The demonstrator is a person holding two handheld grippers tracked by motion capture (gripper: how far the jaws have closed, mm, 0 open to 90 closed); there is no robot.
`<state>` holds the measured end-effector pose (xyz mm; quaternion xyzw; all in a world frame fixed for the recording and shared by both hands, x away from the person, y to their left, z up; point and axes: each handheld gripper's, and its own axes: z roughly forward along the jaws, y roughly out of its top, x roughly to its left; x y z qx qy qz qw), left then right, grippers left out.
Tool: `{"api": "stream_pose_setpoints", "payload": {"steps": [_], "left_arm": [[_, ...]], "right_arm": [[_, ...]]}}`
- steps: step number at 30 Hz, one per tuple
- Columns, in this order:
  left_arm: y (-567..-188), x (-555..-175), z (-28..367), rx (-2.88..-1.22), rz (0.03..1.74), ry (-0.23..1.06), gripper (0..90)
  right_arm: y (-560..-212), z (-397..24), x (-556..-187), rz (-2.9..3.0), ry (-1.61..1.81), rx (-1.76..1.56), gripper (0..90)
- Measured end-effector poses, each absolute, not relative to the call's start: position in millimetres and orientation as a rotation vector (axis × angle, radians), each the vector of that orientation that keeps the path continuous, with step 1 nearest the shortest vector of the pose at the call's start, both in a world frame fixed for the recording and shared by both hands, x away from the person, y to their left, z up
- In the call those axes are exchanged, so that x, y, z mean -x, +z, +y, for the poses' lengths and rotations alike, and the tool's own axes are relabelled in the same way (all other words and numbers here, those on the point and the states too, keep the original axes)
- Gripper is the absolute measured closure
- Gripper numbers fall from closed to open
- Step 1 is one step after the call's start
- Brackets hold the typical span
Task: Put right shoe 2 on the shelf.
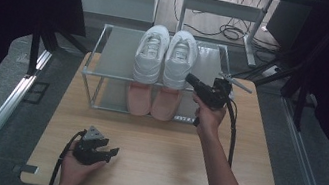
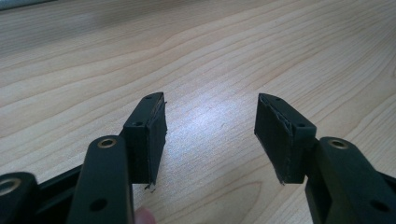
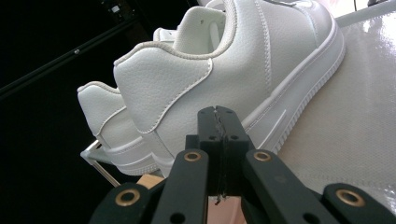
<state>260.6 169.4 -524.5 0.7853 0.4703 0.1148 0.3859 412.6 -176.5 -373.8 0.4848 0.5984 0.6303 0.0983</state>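
Wooden tabletop [image 1: 158, 147] holds everything here. At about seven o'clock on it, the left tongs [image 1: 109, 153] rest in a hand with their jaws spread wide and nothing between them. At twelve o'clock stands a metal shoe rack [image 1: 94, 63]. Two white shoes [image 1: 166, 57] sit side by side on its top shelf, and two pink shoes [image 1: 152, 101] sit on the shelf below. The right tongs [image 1: 189, 78] are pinched tight on nothing, just beside the heel of the right-hand white shoe [image 3: 261, 65].

White sneakers [image 1: 166, 56] on rack [image 1: 108, 52] top shelf; pink pair [image 1: 151, 101] beneath.
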Motion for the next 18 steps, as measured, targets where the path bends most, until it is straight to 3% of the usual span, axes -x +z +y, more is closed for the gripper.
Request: {"api": "stream_pose_setpoints", "payload": {"steps": [18], "left_arm": [[-524.8,-260.7,169.9,-2.000,1.197,0.292,44.4]], "right_arm": [[-374.4,-174.7,-412.5,1.782,1.872,-1.428,87.3]]}}
